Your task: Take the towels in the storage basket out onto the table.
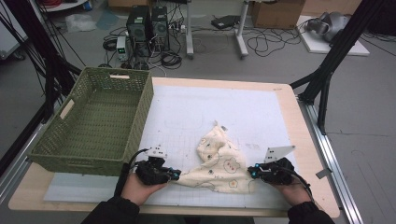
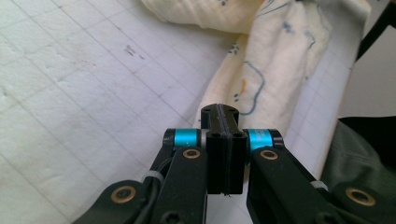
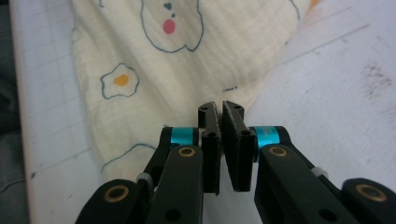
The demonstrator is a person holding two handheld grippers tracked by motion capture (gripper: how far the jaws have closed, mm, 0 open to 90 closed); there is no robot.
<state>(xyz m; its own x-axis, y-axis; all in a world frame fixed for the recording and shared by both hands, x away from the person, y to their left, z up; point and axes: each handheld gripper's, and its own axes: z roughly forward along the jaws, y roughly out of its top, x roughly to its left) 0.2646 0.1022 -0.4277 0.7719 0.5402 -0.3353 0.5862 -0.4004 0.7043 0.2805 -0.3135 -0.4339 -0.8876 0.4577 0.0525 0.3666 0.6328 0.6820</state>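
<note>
A cream cloth [image 1: 219, 163] printed with fried eggs and bears lies crumpled on the white gridded mat [image 1: 224, 107] near the table's front. My left gripper [image 1: 176, 175] lies low at the cloth's left corner. In the left gripper view its jaws [image 2: 219, 109] are pressed together with the cloth's [image 2: 261, 60] corner running in at the tips. My right gripper [image 1: 251, 173] is at the cloth's right corner. In the right gripper view the jaws [image 3: 219, 107] pinch together at the tips on the cloth's [image 3: 187, 70] edge.
A green woven basket [image 1: 140, 121] stands on the left part of the table, close to my left hand. The mat stretches bare behind the cloth. The table's right edge [image 1: 310, 154] is near my right hand. Cables and computers lie on the floor beyond.
</note>
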